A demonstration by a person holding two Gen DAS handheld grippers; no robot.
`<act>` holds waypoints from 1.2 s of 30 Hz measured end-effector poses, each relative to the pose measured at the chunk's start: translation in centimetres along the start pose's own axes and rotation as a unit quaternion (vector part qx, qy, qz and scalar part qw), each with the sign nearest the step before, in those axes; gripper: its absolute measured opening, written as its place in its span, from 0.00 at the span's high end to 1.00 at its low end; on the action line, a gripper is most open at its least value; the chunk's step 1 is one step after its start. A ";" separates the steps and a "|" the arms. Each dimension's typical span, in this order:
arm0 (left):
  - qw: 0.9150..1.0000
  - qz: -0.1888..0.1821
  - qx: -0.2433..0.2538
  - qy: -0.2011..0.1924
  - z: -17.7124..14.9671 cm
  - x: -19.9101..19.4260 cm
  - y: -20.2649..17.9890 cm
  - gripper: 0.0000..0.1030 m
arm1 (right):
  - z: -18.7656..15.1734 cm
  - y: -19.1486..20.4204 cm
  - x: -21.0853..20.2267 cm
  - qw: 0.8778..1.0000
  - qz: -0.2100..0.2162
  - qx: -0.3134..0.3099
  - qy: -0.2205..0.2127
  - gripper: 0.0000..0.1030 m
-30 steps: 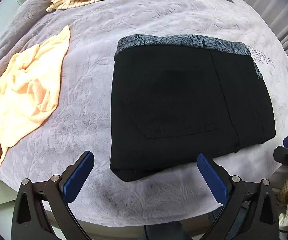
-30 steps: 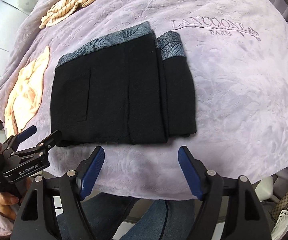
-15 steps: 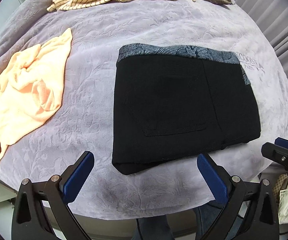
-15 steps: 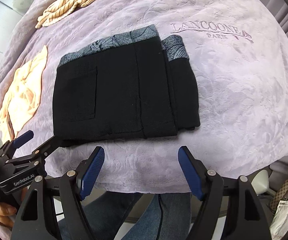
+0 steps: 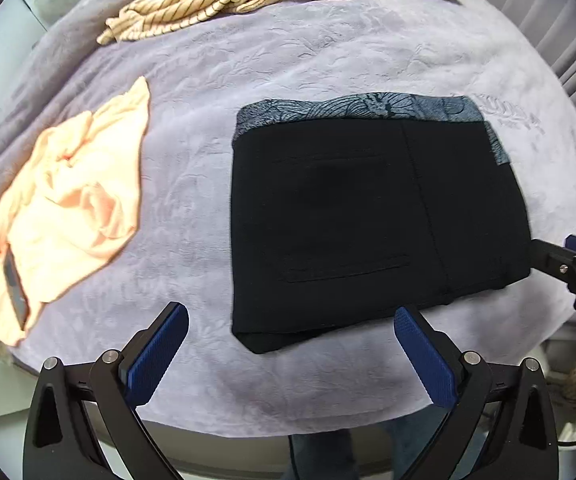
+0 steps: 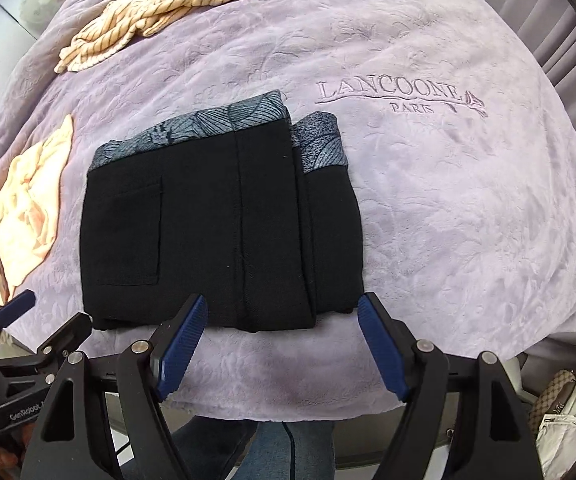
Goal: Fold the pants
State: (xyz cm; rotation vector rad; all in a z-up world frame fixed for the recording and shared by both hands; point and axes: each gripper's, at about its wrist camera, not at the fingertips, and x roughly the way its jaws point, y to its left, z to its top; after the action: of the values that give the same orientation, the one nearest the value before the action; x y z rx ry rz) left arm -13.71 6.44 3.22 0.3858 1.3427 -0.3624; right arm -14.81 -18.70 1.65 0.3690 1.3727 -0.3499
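The black pants (image 5: pixel 372 220) are laid folded into a compact rectangle on the lavender blanket (image 6: pixel 448 200). The left gripper (image 5: pixel 291 354) and right gripper (image 6: pixel 281 340) are held wide apart at the near edge, nothing grasped. An orange garment (image 5: pixel 71 208) is noted well left.

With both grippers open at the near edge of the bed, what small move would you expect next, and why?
Probably a further retreat of both grippers. The black pants already lie as a compact folded stack on the purple blanket, patterned waistband on the far side. The left gripper and right gripper are open, holding nothing. At most, the offset right layer may need a nudge.
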 end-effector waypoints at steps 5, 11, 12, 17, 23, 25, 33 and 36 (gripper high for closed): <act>1.000 0.024 -0.020 -0.004 0.9 -1.2 -0.3 0.00 | 0.0 -0.2 -0.5 1.000 -0.017 -0.021 0.005 0.22; 0.998 0.040 -0.046 -0.005 1.3 -2.2 -0.7 0.00 | 0.3 -0.4 -0.8 0.999 -0.019 -0.044 0.014 0.22; 0.998 0.045 -0.048 -0.006 1.3 -2.3 -0.9 0.00 | 0.5 -0.5 -0.9 0.999 -0.014 -0.047 0.016 0.22; 0.998 0.043 -0.051 0.006 1.0 -2.2 -2.2 0.00 | 1.0 -0.3 -1.3 0.997 -0.017 -0.069 0.009 0.22; 0.998 0.046 -0.050 0.004 0.9 -2.6 -3.1 0.00 | 1.1 -0.8 -1.3 0.997 -0.016 -0.076 0.010 0.22; 0.997 0.048 -0.052 0.005 0.9 -2.6 -3.2 0.00 | 1.0 -0.8 -1.3 0.997 -0.017 -0.078 0.009 0.22; 0.996 0.055 -0.063 0.002 0.8 -2.9 -3.4 0.00 | 1.2 -0.7 -1.3 0.995 -0.016 -0.094 0.008 0.22; 0.996 0.056 -0.065 0.001 0.8 -3.0 -3.3 0.00 | 1.3 -0.7 -1.2 0.995 -0.014 -0.096 0.009 0.22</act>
State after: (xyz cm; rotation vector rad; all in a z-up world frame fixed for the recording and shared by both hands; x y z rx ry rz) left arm -15.15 3.23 6.07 0.3501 1.3328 -0.1801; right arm -14.22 -19.87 3.01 0.1935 1.4172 -0.2359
